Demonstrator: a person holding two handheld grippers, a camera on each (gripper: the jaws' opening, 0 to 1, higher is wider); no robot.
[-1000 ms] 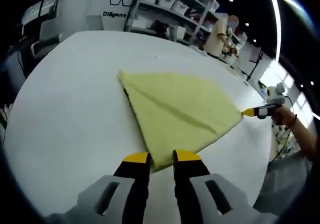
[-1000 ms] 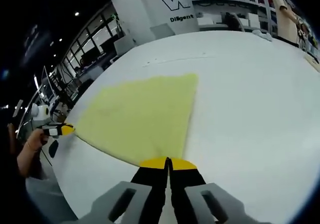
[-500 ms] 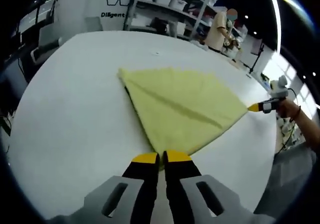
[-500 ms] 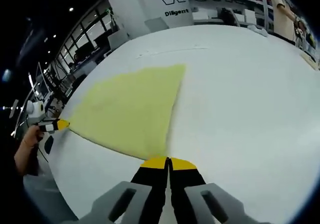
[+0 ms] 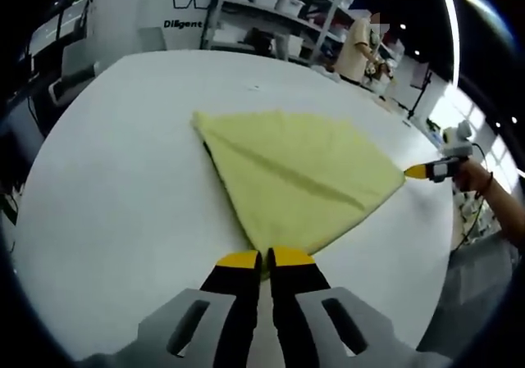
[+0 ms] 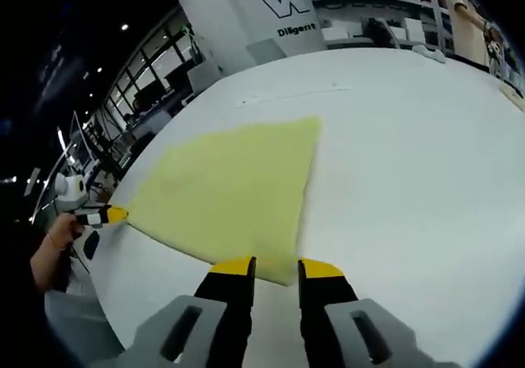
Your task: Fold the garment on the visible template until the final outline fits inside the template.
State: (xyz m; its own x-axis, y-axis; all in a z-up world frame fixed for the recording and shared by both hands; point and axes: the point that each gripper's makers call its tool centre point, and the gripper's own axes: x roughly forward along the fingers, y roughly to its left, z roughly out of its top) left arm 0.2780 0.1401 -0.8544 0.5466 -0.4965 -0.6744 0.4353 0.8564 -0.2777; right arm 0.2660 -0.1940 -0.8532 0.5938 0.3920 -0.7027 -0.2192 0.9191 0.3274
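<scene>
Two grippers work at opposite corners of a yellow cloth point(image 5: 299, 179) that lies folded and flat on a broad white table point(image 5: 115, 188). In the left gripper view the cloth sits in the middle of the table, wedge-shaped, with one straight crease running across it and a darker edge along its near-left side.

The left gripper point(image 5: 266, 258) has its yellow-tipped jaws pressed together on the cloth's nearest corner, so it is gripping the cloth there. That same gripper appears in the right gripper view at the far left point(image 6: 115, 214), its yellow tip touching the cloth's pointed corner, with a hand point(image 6: 51, 249) behind it.

The right gripper point(image 6: 275, 266) has its jaws spread apart, and the corner of the cloth point(image 6: 234, 200) lies on the table between the two tips, not pinched. In the left gripper view this gripper comes in from the right point(image 5: 418, 170), its tip at the far corner of the cloth, held by a hand point(image 5: 472, 184).

Beyond the table stand shelves with bins point(image 5: 279, 7), a white wall with dark lettering point(image 6: 287, 7), and a person point(image 5: 358, 48) near the shelves.
</scene>
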